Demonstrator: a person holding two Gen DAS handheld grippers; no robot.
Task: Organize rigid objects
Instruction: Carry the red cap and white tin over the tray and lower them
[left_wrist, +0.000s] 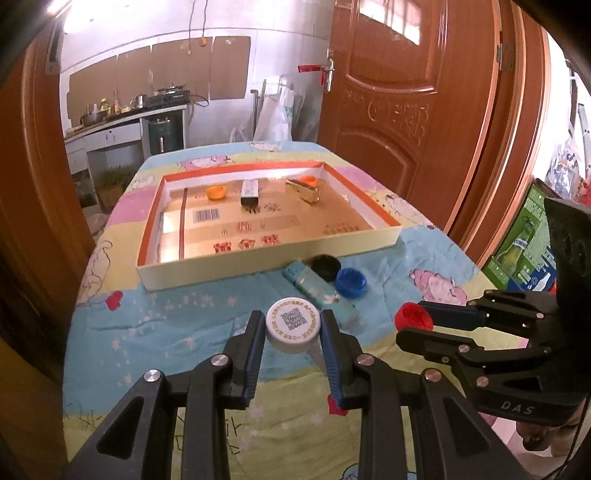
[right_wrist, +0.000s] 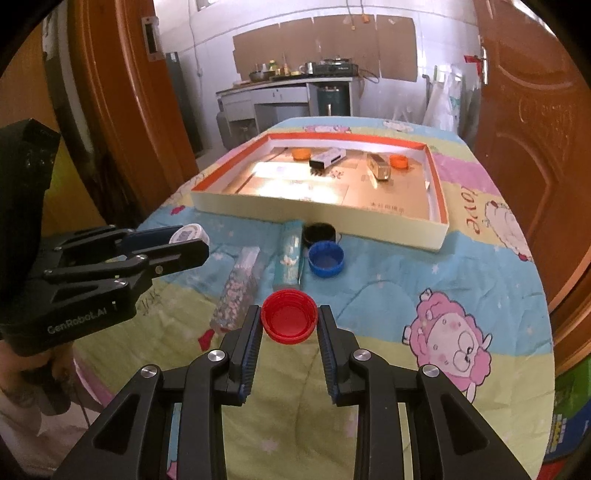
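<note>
I had the left gripper (left_wrist: 292, 326) clamped on a white cap (left_wrist: 293, 324), its blue ribbed pads pressing both sides of the rim. The cap was a low plastic disc with a printed code on its flat top, held clear of the cloth. The right gripper (right_wrist: 289, 321) gripped a red cap (right_wrist: 289, 320) the same way; that cap faced hollow side up, thin-walled, with a ridged edge.

Left to sort, as I judged it: a blue cap (right_wrist: 326, 259) and a black cap (right_wrist: 319, 232) touching each other just before the tray, a pale blue carton (right_wrist: 290, 254) beside them, and a clear packet with a speckled pattern (right_wrist: 238, 288) nearer the left gripper.

Already in the cardboard tray (right_wrist: 325, 218), along its far side: two orange caps (left_wrist: 216, 192) (left_wrist: 308, 181), a dark oblong box (left_wrist: 249, 191) and a glossy gold box (left_wrist: 306, 191). The tray was shallow, white outside, orange inside its rim, with a shiny printed floor. I put the job at roughly half done. The tablecloth (right_wrist: 388, 295) was soft, quilted and cartoon-printed.
</note>
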